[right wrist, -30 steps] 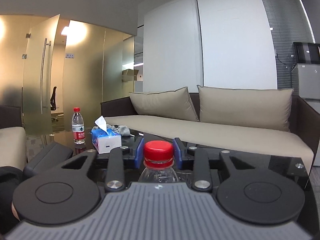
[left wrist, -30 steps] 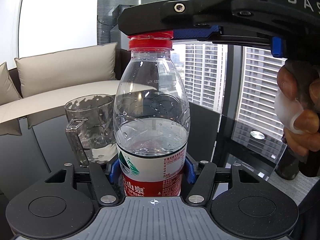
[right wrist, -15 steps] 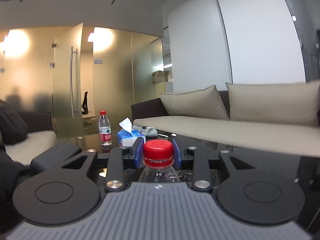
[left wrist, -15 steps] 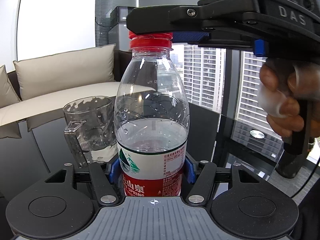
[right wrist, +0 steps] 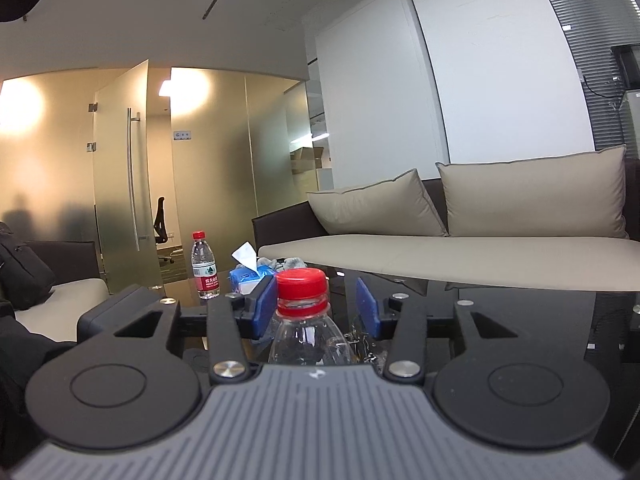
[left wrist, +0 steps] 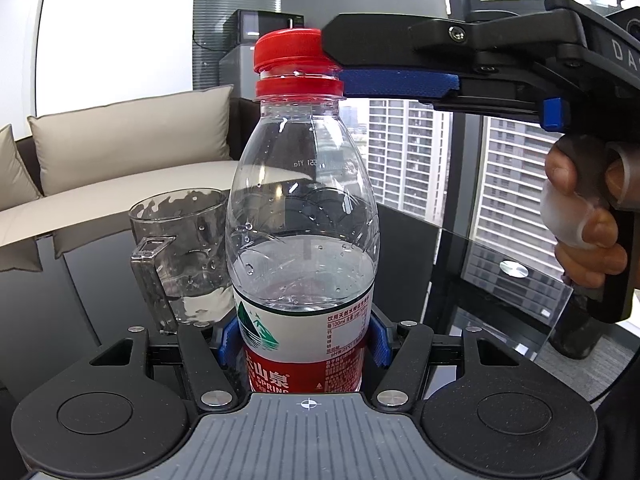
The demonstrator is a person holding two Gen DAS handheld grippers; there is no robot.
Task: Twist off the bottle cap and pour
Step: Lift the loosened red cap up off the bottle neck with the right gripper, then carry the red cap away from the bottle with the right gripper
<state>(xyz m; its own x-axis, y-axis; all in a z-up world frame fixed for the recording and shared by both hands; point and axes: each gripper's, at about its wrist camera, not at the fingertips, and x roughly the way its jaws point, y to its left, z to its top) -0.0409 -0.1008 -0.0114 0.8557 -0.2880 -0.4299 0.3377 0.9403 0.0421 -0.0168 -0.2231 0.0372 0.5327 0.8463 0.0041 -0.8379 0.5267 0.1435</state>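
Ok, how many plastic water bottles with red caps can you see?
2: one clear plastic water bottle clamped in the left gripper, and a second small capped bottle standing farther off on the dark glass table.

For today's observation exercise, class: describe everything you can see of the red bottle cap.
The red cap is ribbed plastic with a flat top. It sits slightly tilted on the neck of the clear water bottle, lifted above its separate red ring. The right claw is open around it: one blue pad touches its side, the other stands clear. The left claw clamps the bottle's labelled body upright on the dark glass table.
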